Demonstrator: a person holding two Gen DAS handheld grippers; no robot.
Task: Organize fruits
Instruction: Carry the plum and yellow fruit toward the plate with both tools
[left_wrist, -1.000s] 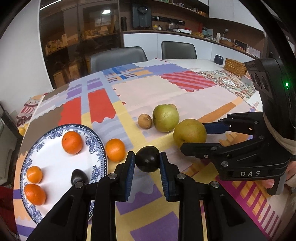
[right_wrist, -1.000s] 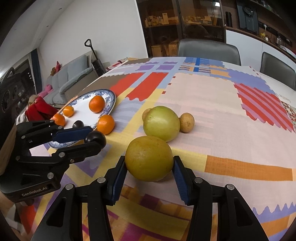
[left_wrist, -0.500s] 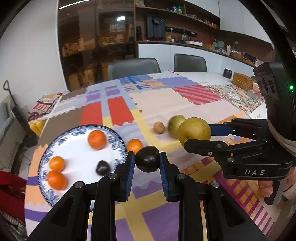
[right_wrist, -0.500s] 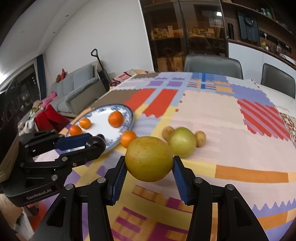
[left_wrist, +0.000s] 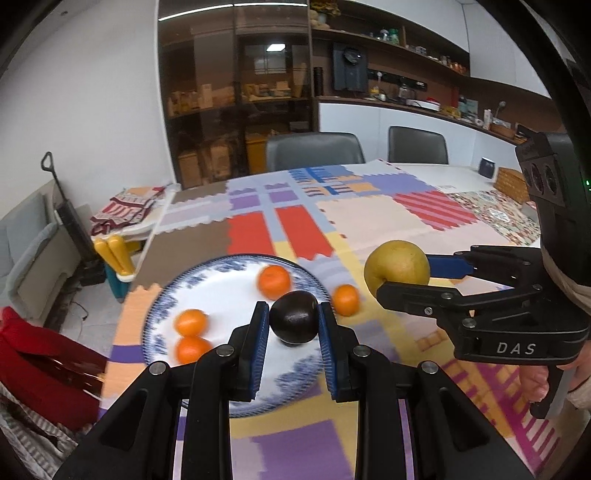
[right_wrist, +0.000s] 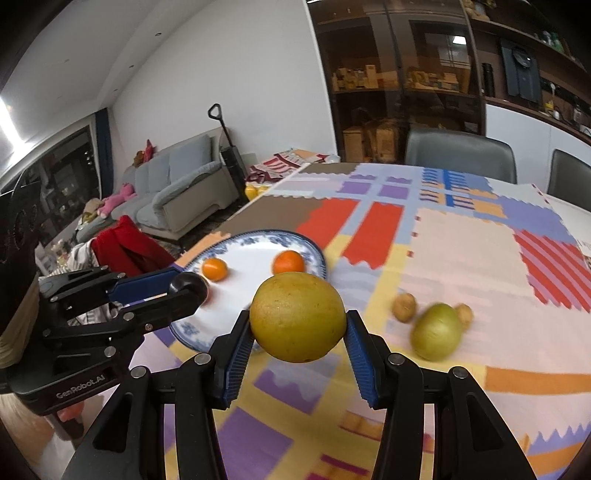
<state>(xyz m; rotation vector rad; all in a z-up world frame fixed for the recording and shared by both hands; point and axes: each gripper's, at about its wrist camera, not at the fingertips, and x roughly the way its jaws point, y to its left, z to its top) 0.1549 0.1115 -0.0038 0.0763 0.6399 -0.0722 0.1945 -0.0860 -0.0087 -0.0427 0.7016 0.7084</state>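
My left gripper (left_wrist: 293, 321) is shut on a dark round fruit (left_wrist: 294, 318) and holds it above the blue-and-white plate (left_wrist: 225, 269); it also shows in the right wrist view (right_wrist: 186, 290). The plate holds three oranges (left_wrist: 274, 281). One orange (left_wrist: 345, 299) lies on the cloth beside the plate. My right gripper (right_wrist: 297, 332) is shut on a large yellow pear (right_wrist: 298, 316), lifted above the table right of the plate; it also shows in the left wrist view (left_wrist: 400, 271). A green pear (right_wrist: 436, 331) and two small brown fruits (right_wrist: 403, 307) lie on the cloth.
A patchwork cloth (right_wrist: 461, 236) covers the table. Grey chairs (left_wrist: 314, 151) stand at the far edge. A wicker basket (left_wrist: 511, 184) sits at the far right. A red garment (right_wrist: 129, 247) and a sofa (right_wrist: 177, 192) lie beyond the left table edge.
Both grippers have moved left with their fruits still held. The left one now hangs over the plate; the right one has risen and neared the plate.
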